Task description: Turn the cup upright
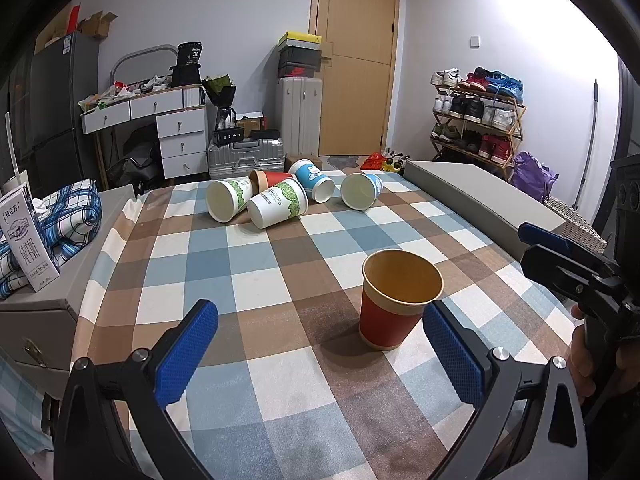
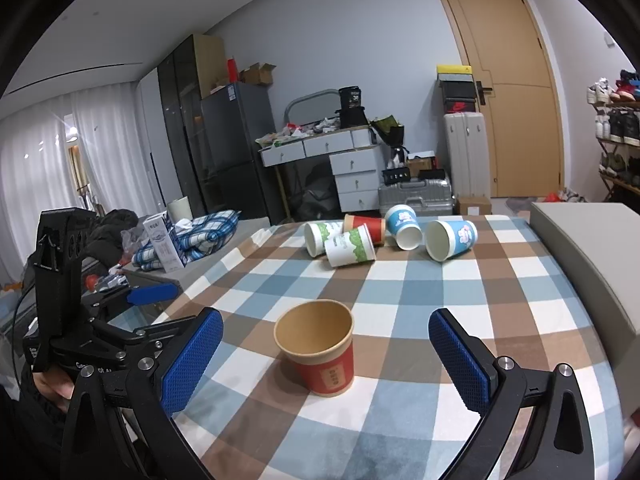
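Note:
A red paper cup (image 1: pixel 390 308) stands upright on the checked tablecloth (image 1: pixel 256 272), mouth up; it also shows in the right wrist view (image 2: pixel 326 360). My left gripper (image 1: pixel 320 356) is open and empty, the cup just ahead of its right finger. My right gripper (image 2: pixel 326 364) is open and empty, its fingers wide on either side of the cup, slightly nearer than it. Several cups lie on their sides at the table's far end: two green-white cups (image 1: pixel 276 204), a red one (image 1: pixel 270 180) and two blue-white ones (image 1: pixel 362 191).
A grey box (image 1: pixel 480 196) runs along the table's right side. A milk carton (image 1: pixel 28 236) and a plaid cloth (image 1: pixel 68 212) sit on a grey cabinet at the left. Drawers, suitcases and a shoe rack (image 1: pixel 476 116) stand beyond the table.

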A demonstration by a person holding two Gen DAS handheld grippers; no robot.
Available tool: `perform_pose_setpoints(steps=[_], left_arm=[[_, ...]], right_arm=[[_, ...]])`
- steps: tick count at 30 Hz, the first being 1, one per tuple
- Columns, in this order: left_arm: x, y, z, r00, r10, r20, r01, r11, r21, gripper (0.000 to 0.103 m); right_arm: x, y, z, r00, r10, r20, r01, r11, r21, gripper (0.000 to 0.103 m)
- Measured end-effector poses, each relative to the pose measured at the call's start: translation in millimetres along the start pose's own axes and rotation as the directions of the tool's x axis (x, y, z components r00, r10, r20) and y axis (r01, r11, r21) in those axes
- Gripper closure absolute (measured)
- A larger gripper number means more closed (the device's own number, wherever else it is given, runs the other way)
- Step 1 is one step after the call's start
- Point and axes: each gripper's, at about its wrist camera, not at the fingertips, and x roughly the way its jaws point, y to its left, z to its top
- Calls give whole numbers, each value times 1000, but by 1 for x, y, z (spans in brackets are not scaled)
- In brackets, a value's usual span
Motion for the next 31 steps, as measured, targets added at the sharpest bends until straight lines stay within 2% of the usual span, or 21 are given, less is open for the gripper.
perform_pose_setpoints(steps=[31], left_arm=[[0, -2, -1, 1000, -4, 0, 4, 1000, -1, 3]], right_arm=[[3, -1, 2, 1000, 4, -13, -4, 1000, -1, 0]])
